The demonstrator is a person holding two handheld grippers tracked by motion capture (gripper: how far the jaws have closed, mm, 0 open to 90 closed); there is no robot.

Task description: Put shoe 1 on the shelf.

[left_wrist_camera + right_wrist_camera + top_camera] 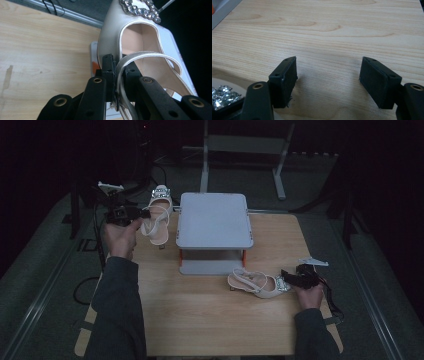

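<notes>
A cream slingback shoe [159, 220] with a rhinestone buckle hangs in the air left of the grey stand [214, 220]. My left gripper [144, 213] is shut on its heel strap. In the left gripper view the strap [120, 67] is pinched between the black jaws, my left gripper [117, 63] pointing along the shoe [112, 37] toward the buckle [141, 10]. A matching shoe [255, 284] lies on the wooden table in front of the stand. My right gripper [291, 279] rests at its buckle end, open [328, 68], with nothing between the pads; the rhinestones [222, 96] sit beside its left jaw.
The stand has a flat grey top, a lower shelf [210, 266] and orange legs, at the back middle of the table [210, 325]. A metal frame [245, 150] and cables stand on the dark floor beyond. Bare wood lies in front of the right gripper.
</notes>
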